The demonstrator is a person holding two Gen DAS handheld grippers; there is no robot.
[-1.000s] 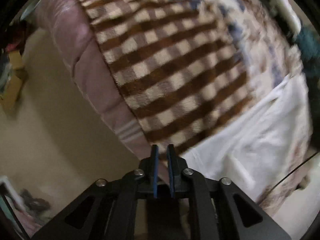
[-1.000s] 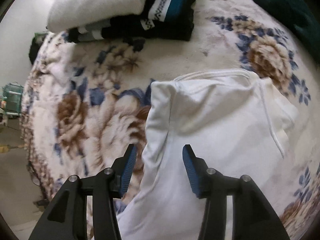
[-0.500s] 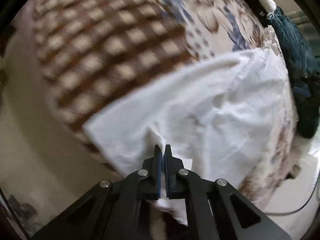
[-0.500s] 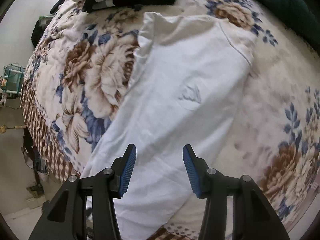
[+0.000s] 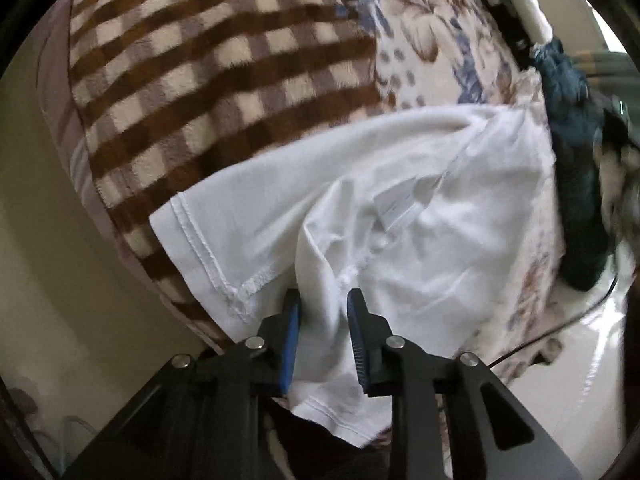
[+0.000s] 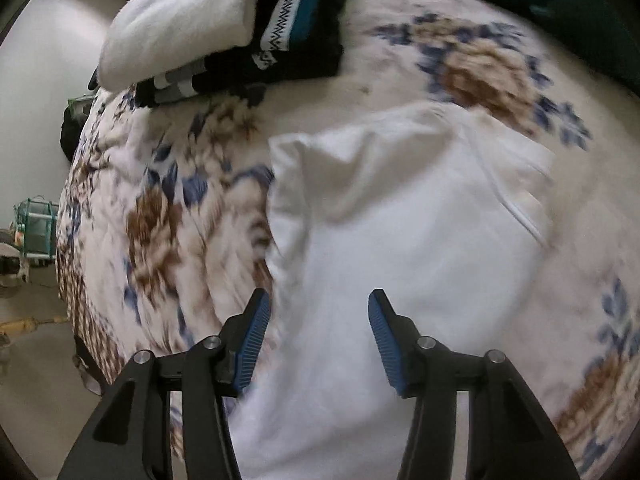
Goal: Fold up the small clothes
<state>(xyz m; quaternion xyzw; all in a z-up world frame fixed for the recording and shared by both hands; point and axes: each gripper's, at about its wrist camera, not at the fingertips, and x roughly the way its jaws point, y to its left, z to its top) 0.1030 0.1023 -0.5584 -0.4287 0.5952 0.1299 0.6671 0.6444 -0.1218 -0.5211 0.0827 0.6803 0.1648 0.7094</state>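
A white T-shirt [image 5: 420, 208] lies on the bed, its lower part hanging over the bed's edge. A hemmed corner [image 5: 208, 248] is turned back. My left gripper [image 5: 322, 304] is open, with a loose fold of the shirt lying between its blue pads [image 5: 291, 320]. In the right wrist view the same shirt [image 6: 400, 220] lies partly folded on the floral blanket. My right gripper [image 6: 318, 312] is open above the shirt, empty.
The bed has a floral blanket [image 6: 168, 216] with a brown checked border [image 5: 208, 80]. A stack of folded clothes, white and black-teal [image 6: 240, 32], lies at the far side. A dark teal garment [image 5: 576, 168] lies at the right. Floor shows at the left [image 5: 48, 280].
My left gripper was shut on the shirt's edge half a second ago and has opened, the fabric still between its pads. My right gripper moved forward over the shirt, still open.
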